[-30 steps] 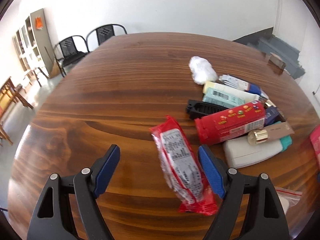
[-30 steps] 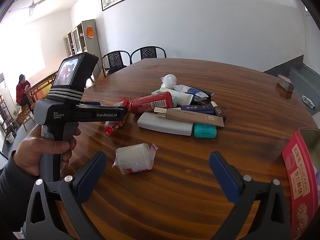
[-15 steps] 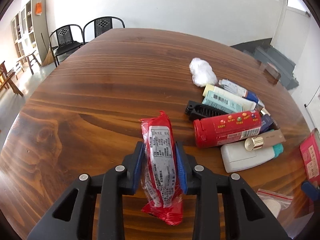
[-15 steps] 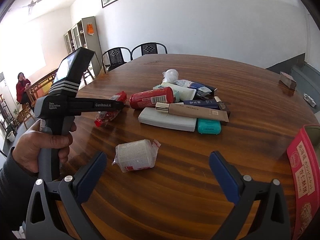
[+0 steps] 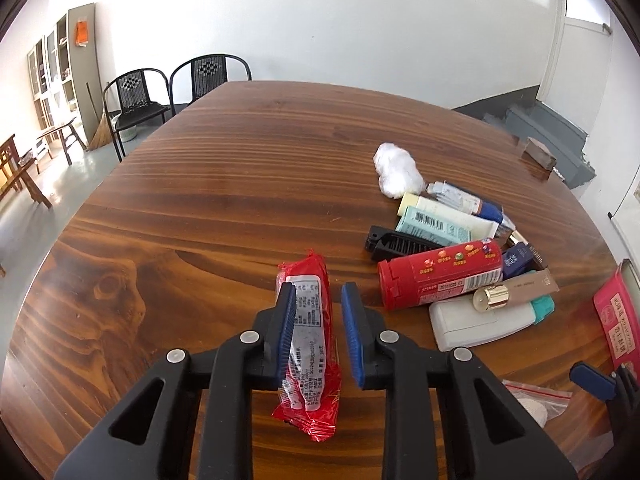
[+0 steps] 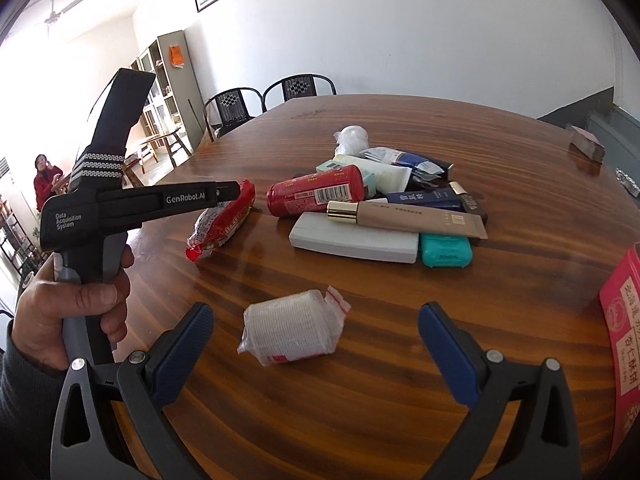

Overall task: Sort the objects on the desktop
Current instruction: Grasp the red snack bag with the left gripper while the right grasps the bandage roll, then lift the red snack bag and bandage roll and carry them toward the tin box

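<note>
My left gripper (image 5: 318,289) is shut on a red snack packet (image 5: 310,332) with a white label, held lengthwise between the blue pads. In the right wrist view the same packet (image 6: 224,220) hangs tilted from the left gripper (image 6: 234,192), its lower end close to the table. My right gripper (image 6: 316,314) stands open low over the table. A clear bag of white cotton pads (image 6: 292,328) lies between and just ahead of its fingers, untouched.
A pile lies on the wooden table (image 5: 224,184): a red canister (image 5: 440,276), white case (image 5: 480,324), beige tube (image 6: 416,220), teal box (image 6: 444,252), black comb (image 5: 396,242), white wad (image 5: 396,172). A red box (image 6: 624,332) stands at right. A hand (image 6: 68,304) grips the left handle.
The left jaws went from wide open to shut on the red packet, which now sits straight between them. The right gripper edged closer to the bag of cotton pads.
</note>
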The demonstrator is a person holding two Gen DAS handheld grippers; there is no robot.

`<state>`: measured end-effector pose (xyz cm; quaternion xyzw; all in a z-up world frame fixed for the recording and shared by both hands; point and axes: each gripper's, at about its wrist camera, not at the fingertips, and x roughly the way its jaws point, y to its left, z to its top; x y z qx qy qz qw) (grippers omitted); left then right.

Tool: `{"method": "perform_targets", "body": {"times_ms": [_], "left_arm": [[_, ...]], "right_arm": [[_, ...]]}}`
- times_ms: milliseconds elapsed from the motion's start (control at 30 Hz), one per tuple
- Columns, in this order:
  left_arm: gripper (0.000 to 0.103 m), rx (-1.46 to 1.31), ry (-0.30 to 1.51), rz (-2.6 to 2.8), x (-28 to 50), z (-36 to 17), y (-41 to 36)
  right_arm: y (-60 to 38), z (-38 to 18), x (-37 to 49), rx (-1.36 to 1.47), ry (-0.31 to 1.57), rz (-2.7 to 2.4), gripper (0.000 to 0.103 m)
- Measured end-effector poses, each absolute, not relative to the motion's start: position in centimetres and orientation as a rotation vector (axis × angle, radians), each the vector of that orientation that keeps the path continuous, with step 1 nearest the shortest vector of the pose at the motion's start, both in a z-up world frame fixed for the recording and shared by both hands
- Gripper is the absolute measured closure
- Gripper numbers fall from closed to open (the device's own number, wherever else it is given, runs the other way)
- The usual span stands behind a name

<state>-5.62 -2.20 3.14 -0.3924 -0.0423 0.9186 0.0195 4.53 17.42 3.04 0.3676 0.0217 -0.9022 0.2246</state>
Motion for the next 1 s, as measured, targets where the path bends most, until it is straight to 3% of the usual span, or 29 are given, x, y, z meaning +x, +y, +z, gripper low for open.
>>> {"method": "perform_targets", "body": {"times_ms": [133,267,400,567,633,667,733,767,1000], "left_arm": [[0.076,-1.24,-0.085,2.879,-6.0,2.7,-1.8],[0.048,-1.312,-0.114,2.869,-6.6,1.9,-2.1],[0.047,-1.386,-0.176,2.821,-7.2,0.7,-2.4],[0.047,-1.355,-0.129,2.815,-7.2,0.5,-1.9],[0.053,-1.338,-0.12,2.806,-7.1,0.5,-1.7],[0.071,-1.332,-0.117,2.807,-7.1,0.5,-1.6],[0.072,-1.321,-0.159,2.774,-6.9,0.6,-1.7],[0.072,-1.314,-0.17,2.769,-6.8,0.7,-1.6],[0.072,-1.183,-0.196,2.791,-5.2,3.1,-1.5]], "right_arm": [[16.1,2.7,3.5,1.054,0.107,-2.465,0.001],[15.3,2.1,2.7,1.1,0.139,-2.436,0.001],[14.9,1.6,2.4,1.13,0.181,-2.421,0.001],[14.7,1.4,2.2,1.14,0.223,-2.423,0.003],[14.4,1.2,2.2,1.153,0.245,-2.419,0.013],[14.3,1.0,2.1,1.165,0.255,-2.414,0.024],[14.0,0.8,2.2,1.172,0.287,-2.419,0.037],[13.9,0.8,2.3,1.166,0.302,-2.42,0.049],[14.2,1.0,2.7,1.15,0.269,-2.445,0.056]]}}
